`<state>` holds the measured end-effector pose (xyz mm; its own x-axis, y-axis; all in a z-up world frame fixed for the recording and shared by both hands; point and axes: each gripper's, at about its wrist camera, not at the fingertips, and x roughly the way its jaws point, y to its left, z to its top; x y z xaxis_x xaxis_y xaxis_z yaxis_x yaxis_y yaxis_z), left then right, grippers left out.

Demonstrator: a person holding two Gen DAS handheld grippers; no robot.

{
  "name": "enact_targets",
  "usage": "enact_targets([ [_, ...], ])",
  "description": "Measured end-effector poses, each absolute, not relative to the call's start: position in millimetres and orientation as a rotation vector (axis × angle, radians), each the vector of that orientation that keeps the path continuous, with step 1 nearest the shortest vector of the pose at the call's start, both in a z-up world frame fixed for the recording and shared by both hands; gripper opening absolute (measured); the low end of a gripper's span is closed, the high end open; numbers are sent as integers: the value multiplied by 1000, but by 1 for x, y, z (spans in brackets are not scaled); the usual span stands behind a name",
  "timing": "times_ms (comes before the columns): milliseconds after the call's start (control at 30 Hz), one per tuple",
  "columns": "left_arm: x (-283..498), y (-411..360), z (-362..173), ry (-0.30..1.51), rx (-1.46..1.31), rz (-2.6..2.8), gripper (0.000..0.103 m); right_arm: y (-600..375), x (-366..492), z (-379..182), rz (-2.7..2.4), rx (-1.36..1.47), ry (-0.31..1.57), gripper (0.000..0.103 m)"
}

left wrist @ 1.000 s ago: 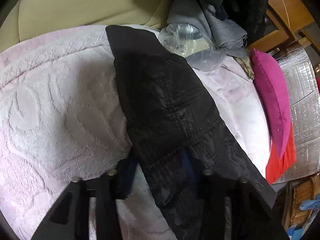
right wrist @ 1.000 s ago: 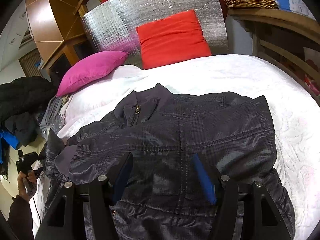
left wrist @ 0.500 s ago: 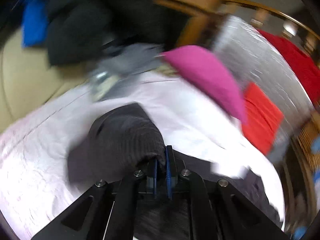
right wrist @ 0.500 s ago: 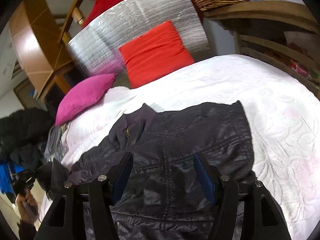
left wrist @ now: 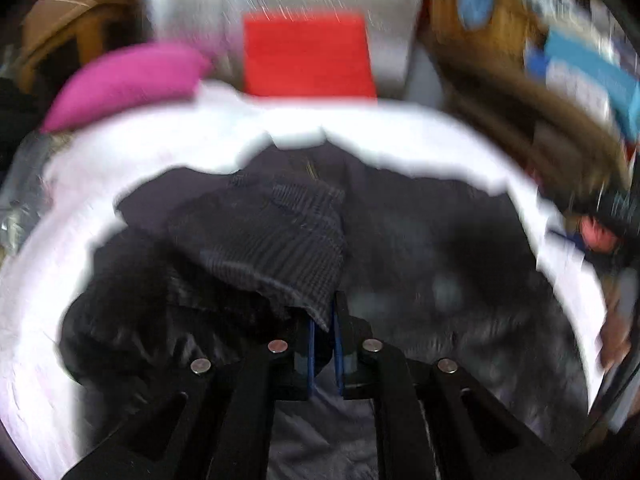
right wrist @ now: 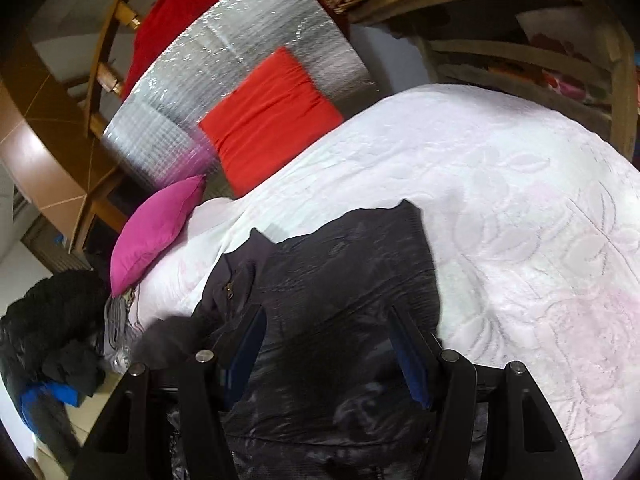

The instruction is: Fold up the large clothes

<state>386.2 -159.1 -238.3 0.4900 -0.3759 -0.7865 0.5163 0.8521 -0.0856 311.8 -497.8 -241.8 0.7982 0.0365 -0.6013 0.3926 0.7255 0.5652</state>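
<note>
Left gripper point(left wrist: 324, 322): jaws nearly closed, pinching the sleeve point(left wrist: 276, 248), now carried over the jacket point(right wrist: 340, 280).
Right gripper point(right wrist: 326, 344): jaws apart above jacket, gripping nothing.
Jacket: on bedspread point(right wrist: 520, 220), below red cushion point(right wrist: 268, 120).

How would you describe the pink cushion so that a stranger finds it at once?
Start from the bed with the white quilt. At its head stands a silver foil panel, and two cushions lie there. The pink cushion is the one on the left, near the quilt's edge; unlike the flat, square red cushion, it is plump and magenta.
</note>
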Motion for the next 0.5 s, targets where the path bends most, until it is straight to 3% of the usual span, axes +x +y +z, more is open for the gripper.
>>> enact_targets([
  [100, 380, -156, -249, 975, 183, -552, 28, -504, 316, -250, -187, 775, 673, 67],
  [167, 368, -138, -237, 963, 131, -603, 62, -502, 318, -252, -167, 784, 690, 69],
  [233, 357, -117, -217, 909, 81, -637, 74, -496, 321, -251, -137, 773, 695, 73],
  [400, 354, -42, -168, 716, -31, -584, 79, -459, 330, -243, -33, 664, 713, 74],
  [500, 382, 17, -167, 690, -97, -371, 81, -414, 335, -234, 47, 510, 741, 74],
])
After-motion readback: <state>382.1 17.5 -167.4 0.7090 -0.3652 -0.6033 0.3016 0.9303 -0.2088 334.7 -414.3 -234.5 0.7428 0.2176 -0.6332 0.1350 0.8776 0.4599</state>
